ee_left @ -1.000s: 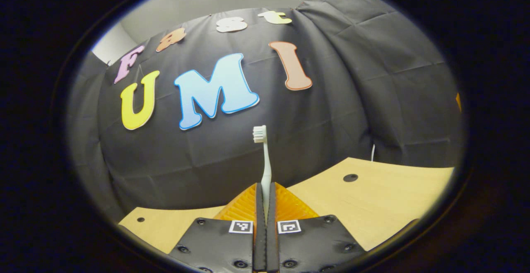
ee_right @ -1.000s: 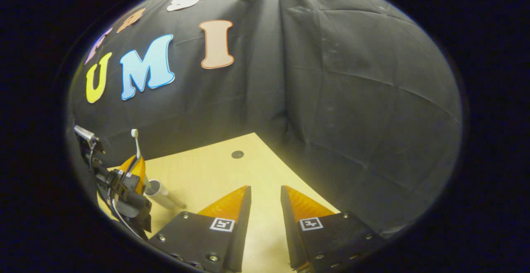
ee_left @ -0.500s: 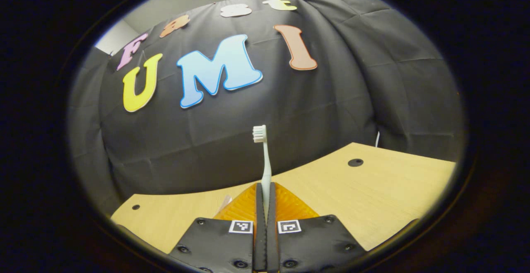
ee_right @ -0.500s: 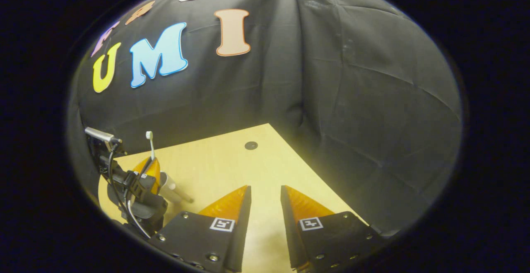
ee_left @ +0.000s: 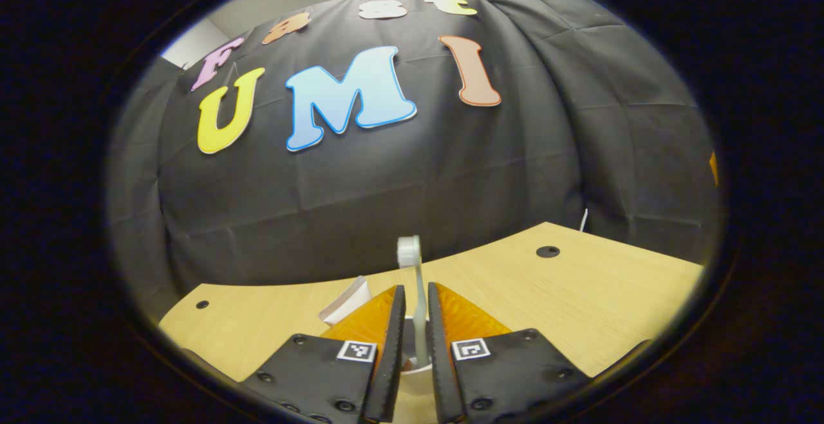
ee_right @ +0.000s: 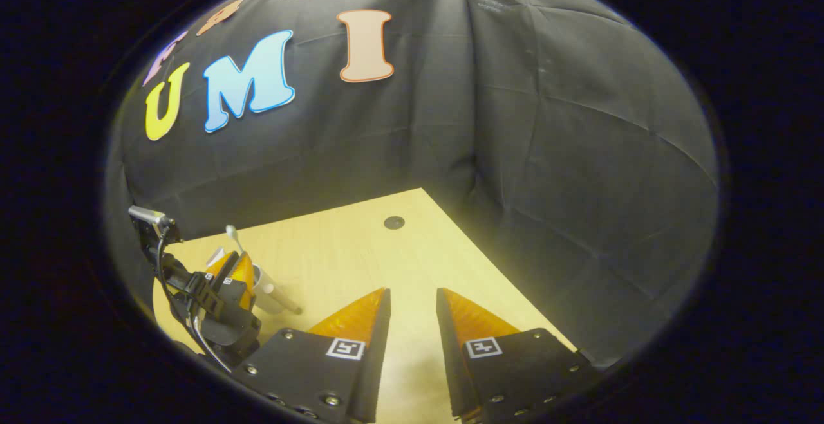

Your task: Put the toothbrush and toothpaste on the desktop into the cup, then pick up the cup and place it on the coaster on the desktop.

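Note:
A pale toothbrush (ee_left: 419, 282) stands upright between the fingers of my left gripper (ee_left: 416, 287), which is open with a small gap on either side of the handle. Its lower end goes down into a white cup (ee_left: 415, 371) whose rim shows between the fingers. The flat white end of the toothpaste tube (ee_left: 347, 298) sticks up just left of the left finger. In the right gripper view, the left gripper (ee_right: 230, 271) hangs over the cup (ee_right: 265, 284), and the toothbrush head (ee_right: 230, 231) pokes above it. My right gripper (ee_right: 412, 291) is open above the bare desktop (ee_right: 360, 250), holding nothing.
The wooden desktop (ee_left: 579, 295) has round cable holes at the far right (ee_left: 548, 251) and far left (ee_left: 201, 304). The black cloth wall closes off its back and right edges. A cable (ee_right: 193, 321) hangs from the left gripper's body.
The left gripper's fingers have opened and the toothbrush has dropped lower, into the cup. The cup rim and toothpaste end have come into the left gripper view. The right gripper has barely moved.

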